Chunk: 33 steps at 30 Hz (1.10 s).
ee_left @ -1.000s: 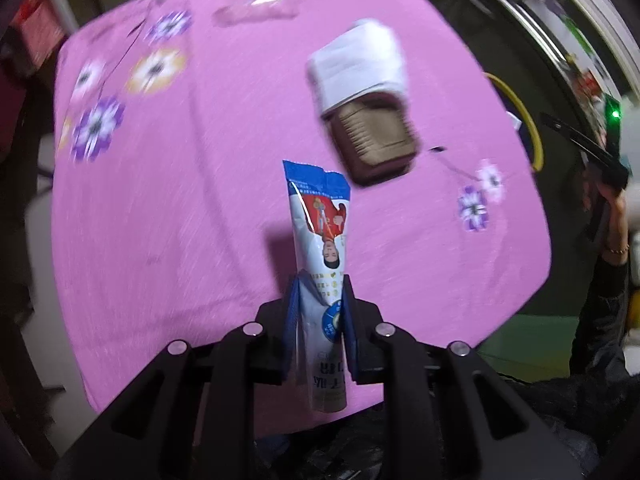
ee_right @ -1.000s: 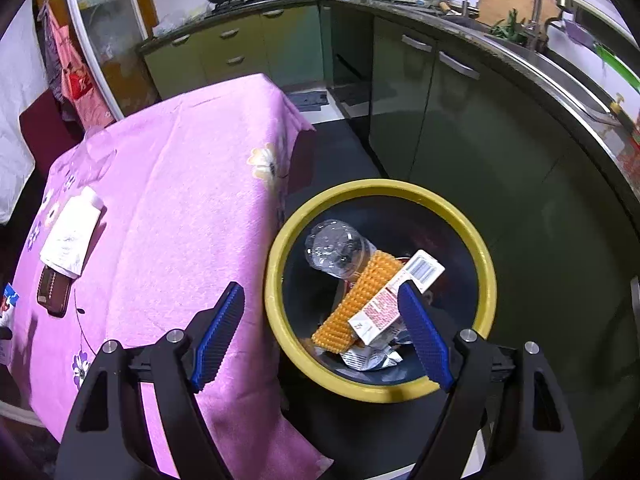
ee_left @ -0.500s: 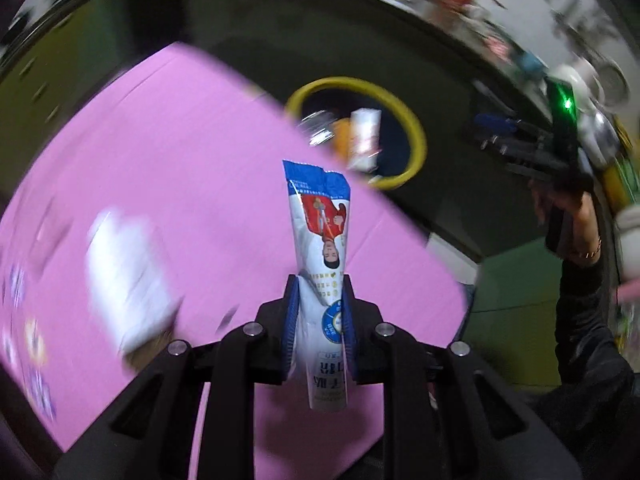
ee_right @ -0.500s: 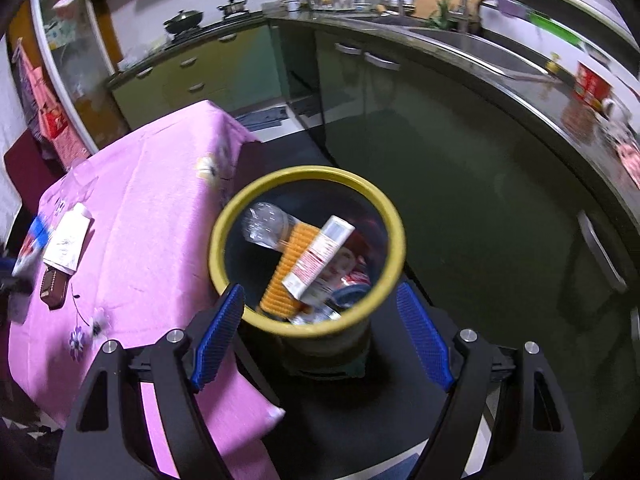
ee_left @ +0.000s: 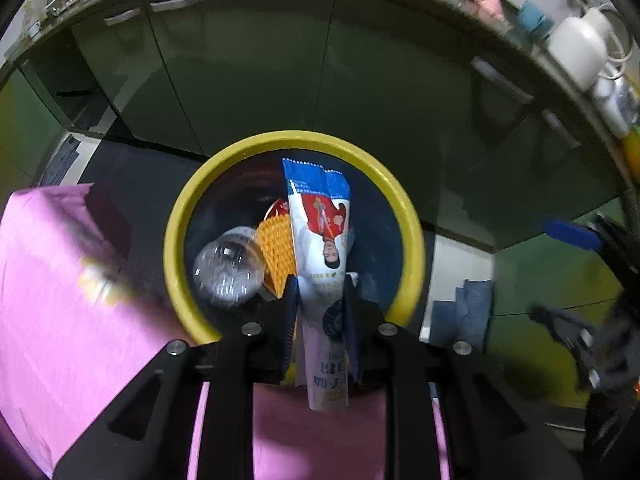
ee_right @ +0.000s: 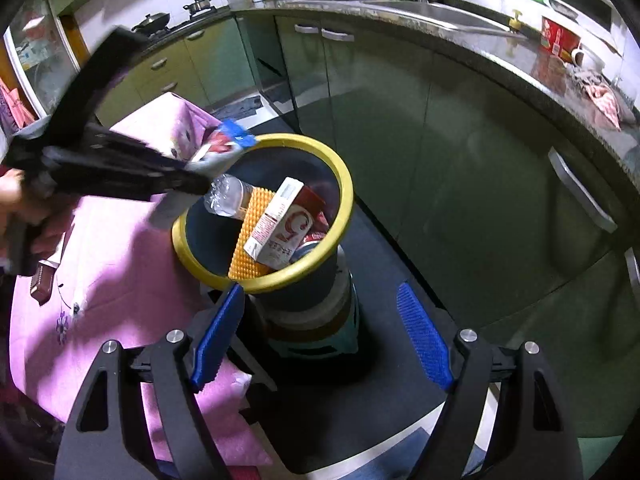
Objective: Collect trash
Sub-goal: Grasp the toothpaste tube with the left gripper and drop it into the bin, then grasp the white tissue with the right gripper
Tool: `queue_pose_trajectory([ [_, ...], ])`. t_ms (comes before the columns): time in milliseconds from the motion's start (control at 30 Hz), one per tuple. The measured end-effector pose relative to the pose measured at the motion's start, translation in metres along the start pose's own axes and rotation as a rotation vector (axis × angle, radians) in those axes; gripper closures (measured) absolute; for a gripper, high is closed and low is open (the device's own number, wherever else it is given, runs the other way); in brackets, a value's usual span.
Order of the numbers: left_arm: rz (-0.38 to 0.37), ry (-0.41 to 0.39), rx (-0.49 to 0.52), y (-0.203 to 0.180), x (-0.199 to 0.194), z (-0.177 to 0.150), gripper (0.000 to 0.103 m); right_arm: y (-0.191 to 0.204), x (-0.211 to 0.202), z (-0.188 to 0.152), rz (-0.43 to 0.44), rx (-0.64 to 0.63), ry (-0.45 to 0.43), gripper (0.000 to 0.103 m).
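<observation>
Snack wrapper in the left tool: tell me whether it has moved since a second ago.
Yes. The snack wrapper went from above the pink tablecloth to over the yellow-rimmed trash bin. The left tool has just been opening, wrapper still between its pads.

My right fingers stood wide apart at the bottom of the frame, with nothing between them. Above them, at centre, sat the yellow-rimmed bin, holding a clear bottle, an orange ridged piece and a red-and-white carton. From the left, my left gripper reached over the rim with a blue-topped wrapper between its fingers, which had just been opening. The pink-clothed surface filled the lower left.
</observation>
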State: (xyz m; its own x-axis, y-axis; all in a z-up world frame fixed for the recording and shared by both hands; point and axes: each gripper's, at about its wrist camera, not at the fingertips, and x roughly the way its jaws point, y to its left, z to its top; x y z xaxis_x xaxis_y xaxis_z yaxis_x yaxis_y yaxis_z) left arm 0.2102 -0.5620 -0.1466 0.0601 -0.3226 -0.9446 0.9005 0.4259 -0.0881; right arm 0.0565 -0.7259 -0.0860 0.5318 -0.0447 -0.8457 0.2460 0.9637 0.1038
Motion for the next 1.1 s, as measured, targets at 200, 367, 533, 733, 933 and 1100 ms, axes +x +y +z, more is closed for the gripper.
queue_pose_trajectory([
  [200,0.021,-0.021,-0.015,0.004,-0.013,-0.004,0.049,0.006,0.003,0.001,0.012,-0.007,0.01,0.025],
  [367,0.012,-0.117,-0.056,0.014,-0.075,-0.045,0.042,0.018,0.001,0.006,0.033,-0.027,-0.001,0.025],
  [533,0.015,-0.229,-0.161,0.034,-0.145,-0.129,0.036,0.056,-0.005,0.013,0.048,-0.111,-0.012,0.025],
  [733,0.088,-0.325,-0.296,0.06,-0.201,-0.258,0.035,0.113,-0.016,0.025,0.102,-0.208,-0.043,0.025],
  [933,0.201,-0.341,-0.484,0.087,-0.229,-0.368,0.035,0.223,0.004,0.034,0.343,-0.386,0.003,0.025],
  [1100,0.226,-0.368,-0.598,0.094,-0.243,-0.428,0.03,0.323,0.032,0.038,0.477,-0.512,0.066,0.025],
])
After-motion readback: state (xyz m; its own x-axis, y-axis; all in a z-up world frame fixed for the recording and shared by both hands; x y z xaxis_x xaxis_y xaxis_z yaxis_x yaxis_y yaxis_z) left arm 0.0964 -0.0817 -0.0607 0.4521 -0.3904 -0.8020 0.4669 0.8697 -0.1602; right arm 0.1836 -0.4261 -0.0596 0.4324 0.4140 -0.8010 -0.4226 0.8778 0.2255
